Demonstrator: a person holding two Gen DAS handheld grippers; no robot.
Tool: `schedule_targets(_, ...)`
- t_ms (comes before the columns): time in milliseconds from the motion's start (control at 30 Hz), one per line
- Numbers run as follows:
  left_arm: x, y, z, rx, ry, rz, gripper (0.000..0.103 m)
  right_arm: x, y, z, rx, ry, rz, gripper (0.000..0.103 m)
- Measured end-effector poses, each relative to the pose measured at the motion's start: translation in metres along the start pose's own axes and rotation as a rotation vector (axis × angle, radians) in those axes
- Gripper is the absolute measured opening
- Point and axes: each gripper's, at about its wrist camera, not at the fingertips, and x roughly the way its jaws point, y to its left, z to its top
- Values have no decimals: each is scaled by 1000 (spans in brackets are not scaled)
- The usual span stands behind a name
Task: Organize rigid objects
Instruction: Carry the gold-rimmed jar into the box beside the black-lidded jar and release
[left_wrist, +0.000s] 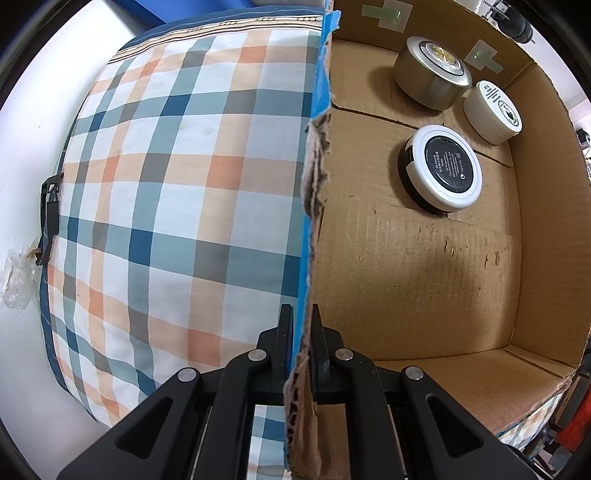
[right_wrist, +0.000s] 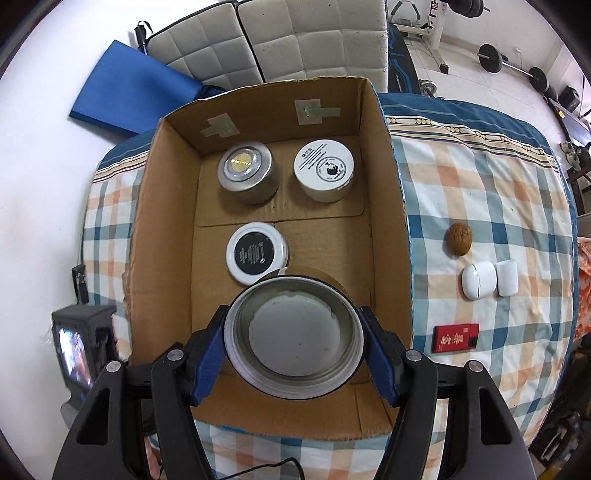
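The right gripper (right_wrist: 293, 343) clamps a tin (right_wrist: 293, 345) over the box (right_wrist: 391, 258); the left gripper (left_wrist: 301, 354) pinches its wall. Three jars sit inside; a walnut (right_wrist: 459, 239), two cases and a red pack wait on the bed (right_wrist: 498, 192).

The cardboard box (right_wrist: 391, 236) is plain brown, with a blue outer face (left_wrist: 308, 236) and pale green tape patches (right_wrist: 317, 110). Under it the cloth (left_wrist: 166, 184) is checked in white, orange, teal and grey. One tin (right_wrist: 245, 173) is silver with a gold centre, one jar (right_wrist: 325, 168) white with black print, one lid (right_wrist: 256, 253) black ringed in white. The walnut (right_wrist: 459, 239) is brown, the small box (right_wrist: 456, 338) red
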Motion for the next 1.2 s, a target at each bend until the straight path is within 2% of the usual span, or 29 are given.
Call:
schedule_targets(367,0,0,0,7,0,-1,5,43,-2,32,54,32,-51,70)
schedule_targets(767,6,22,3,-46,26,-93,5,91,-2,50,83,93,-103,70)
schedule_targets(1067,6,24,5,-43,22,-86,5,107,-2,56,82,109,-147,70)
schedule_targets(1200,6,20,4,-39,22,-82,5,114,2,60,75,146,-186,71)
